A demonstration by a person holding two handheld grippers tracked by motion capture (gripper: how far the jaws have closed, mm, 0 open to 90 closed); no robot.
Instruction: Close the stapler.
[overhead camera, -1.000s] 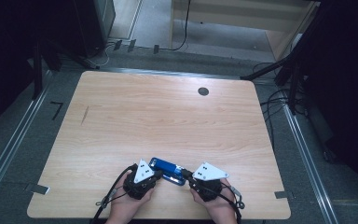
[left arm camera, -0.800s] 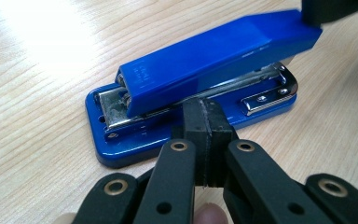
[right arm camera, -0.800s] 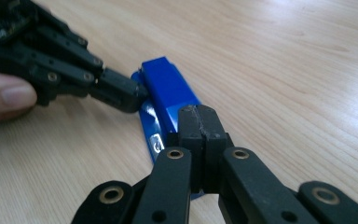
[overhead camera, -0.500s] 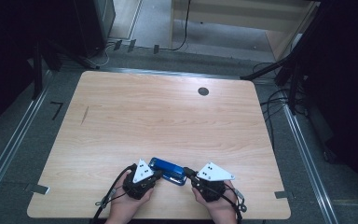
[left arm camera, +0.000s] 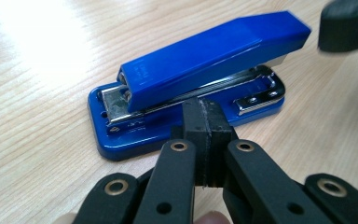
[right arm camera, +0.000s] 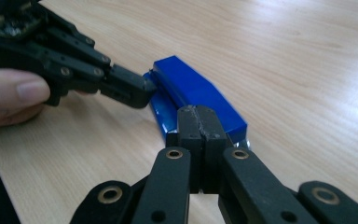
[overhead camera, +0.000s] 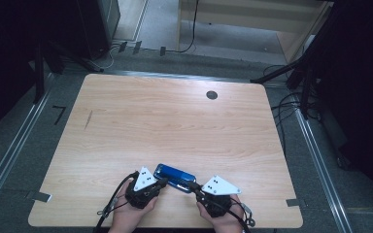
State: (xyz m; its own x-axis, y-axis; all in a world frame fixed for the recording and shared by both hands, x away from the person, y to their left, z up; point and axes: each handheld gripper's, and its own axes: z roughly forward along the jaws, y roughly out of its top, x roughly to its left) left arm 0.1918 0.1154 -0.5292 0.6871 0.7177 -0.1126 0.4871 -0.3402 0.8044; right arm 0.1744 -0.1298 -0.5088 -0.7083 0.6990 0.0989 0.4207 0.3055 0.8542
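A blue stapler (overhead camera: pixel 176 176) lies flat on the wooden table (overhead camera: pixel 175 126) near its front edge, between both grippers. My left gripper (overhead camera: pixel 161 183) is shut, its tips close against the stapler's left side. In the left gripper view the closed tips (left arm camera: pixel 203 116) sit just in front of the stapler's base (left arm camera: pixel 135 135), with nothing between them. My right gripper (overhead camera: pixel 194 186) is shut too, at the stapler's right end. In the right gripper view its closed tips (right arm camera: pixel 196 122) press near the stapler (right arm camera: pixel 191 91), and the left gripper (right arm camera: pixel 135 91) touches the far end.
A round dark grommet (overhead camera: pixel 211 95) sits in the tabletop at the back right. Cables (overhead camera: pixel 291 102) trail on the floor to the right. Metal rails (overhead camera: pixel 9 155) run along both sides of the table. A wooden cabinet (overhead camera: pixel 243 19) stands behind.
The right gripper has shifted slightly right and lower along the front edge. The stapler and the left gripper have stayed put.
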